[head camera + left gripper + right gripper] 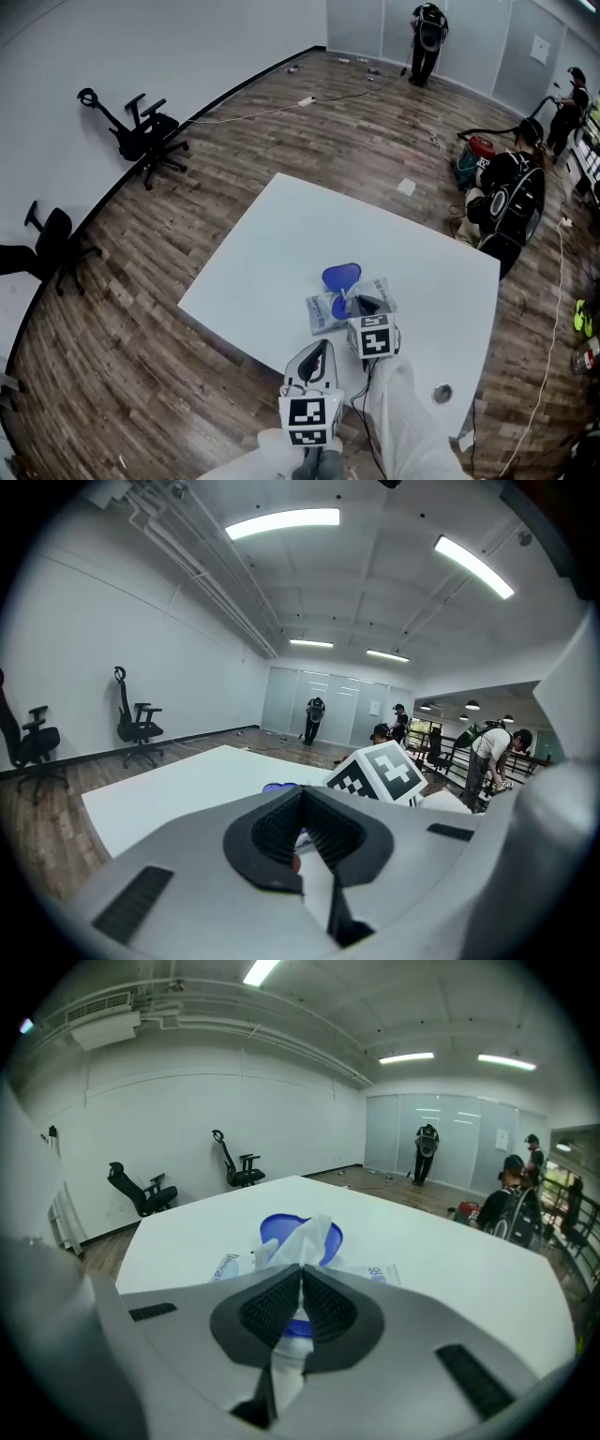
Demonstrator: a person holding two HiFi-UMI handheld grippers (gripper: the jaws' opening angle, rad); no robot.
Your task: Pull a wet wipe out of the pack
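The wet wipe pack [323, 314] lay flat on the white tabletop [281, 234], just below the middle of the head view, with its round blue lid [340, 277] flipped open toward the top of the frame. The right gripper [301, 1274] reached over the pack from below, and its fingers [272, 1309] were clenched on a white wet wipe [307, 1239], whose crumpled sheet rose above the fingertips in front of the lid in the right gripper view. The left gripper [322, 349] hung at the tabletop's lower edge, just below and left of the right one and apart from the pack, its fingers [277, 834] pressed together with nothing between them. Two office chairs [150, 139] stood on the wood floor [309, 131] at the upper left.
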